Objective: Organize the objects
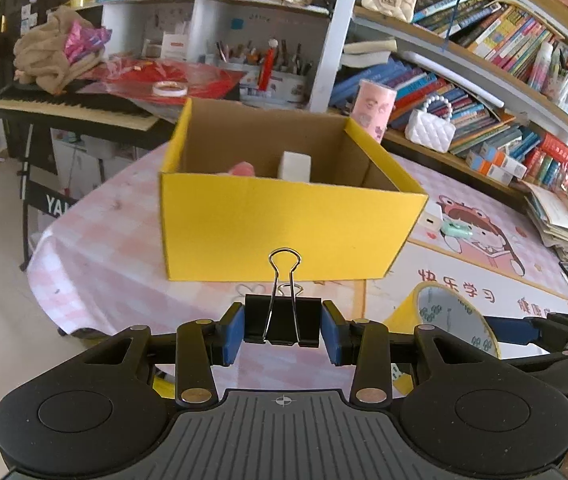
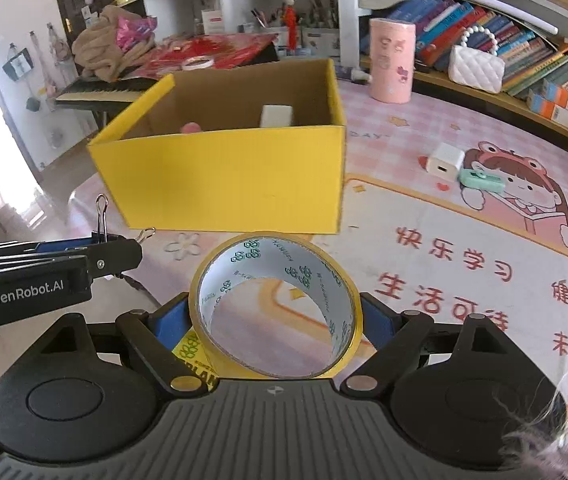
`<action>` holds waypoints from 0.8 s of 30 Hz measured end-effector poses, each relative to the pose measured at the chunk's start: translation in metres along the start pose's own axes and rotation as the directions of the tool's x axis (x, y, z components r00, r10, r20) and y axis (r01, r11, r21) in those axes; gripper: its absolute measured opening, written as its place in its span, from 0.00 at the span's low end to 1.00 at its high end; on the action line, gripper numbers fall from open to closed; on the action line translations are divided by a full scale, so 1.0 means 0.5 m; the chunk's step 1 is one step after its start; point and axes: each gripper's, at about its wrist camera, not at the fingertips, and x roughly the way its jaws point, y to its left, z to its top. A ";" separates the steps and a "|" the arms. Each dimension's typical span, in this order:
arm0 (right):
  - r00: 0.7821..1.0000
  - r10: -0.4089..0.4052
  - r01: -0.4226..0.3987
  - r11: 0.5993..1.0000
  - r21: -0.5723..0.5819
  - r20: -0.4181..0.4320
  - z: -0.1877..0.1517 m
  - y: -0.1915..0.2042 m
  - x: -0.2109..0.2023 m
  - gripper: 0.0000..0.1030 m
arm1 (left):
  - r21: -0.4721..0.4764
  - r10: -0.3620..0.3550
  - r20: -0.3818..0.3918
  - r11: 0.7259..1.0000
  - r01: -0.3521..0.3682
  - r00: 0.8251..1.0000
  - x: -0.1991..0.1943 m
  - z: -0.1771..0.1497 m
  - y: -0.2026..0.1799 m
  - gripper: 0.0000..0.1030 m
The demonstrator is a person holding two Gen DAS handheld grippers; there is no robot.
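Note:
My left gripper (image 1: 283, 328) is shut on a black binder clip (image 1: 283, 322) and holds it just in front of the open yellow cardboard box (image 1: 284, 228). My right gripper (image 2: 276, 320) is shut on a yellow roll of tape (image 2: 276, 304), also in front of the box (image 2: 224, 180). Inside the box are a white block (image 2: 276, 115) and a pink object (image 2: 192, 127), mostly hidden by the wall. The left gripper with the clip (image 2: 102, 216) shows at the left of the right wrist view. The tape roll (image 1: 452, 320) shows at the right of the left wrist view.
On the pink cartoon table mat (image 2: 464, 248) lie a white charger (image 2: 446, 162) and a mint green object (image 2: 482, 181). A pink canister (image 2: 391, 60) and a white quilted purse (image 2: 476, 68) stand behind. Bookshelves run along the right; a keyboard piano (image 1: 72, 104) stands beyond the table.

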 end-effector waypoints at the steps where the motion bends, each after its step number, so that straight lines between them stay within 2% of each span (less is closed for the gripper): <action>1: 1.000 -0.001 0.001 1.000 -0.001 0.005 0.000 0.008 -0.002 0.83 | 0.003 -0.001 0.007 1.000 0.001 1.000 -0.004 0.000 0.005 0.37; 11: 0.998 -0.018 0.019 1.000 -0.002 0.063 0.003 0.068 -0.028 0.83 | 0.008 -0.010 0.069 1.000 0.010 0.998 -0.046 0.009 0.052 0.37; 24: 0.996 -0.037 0.038 0.999 -0.012 0.075 0.005 0.102 -0.040 0.83 | 0.026 -0.033 0.111 0.999 0.030 0.993 -0.074 0.014 0.073 0.37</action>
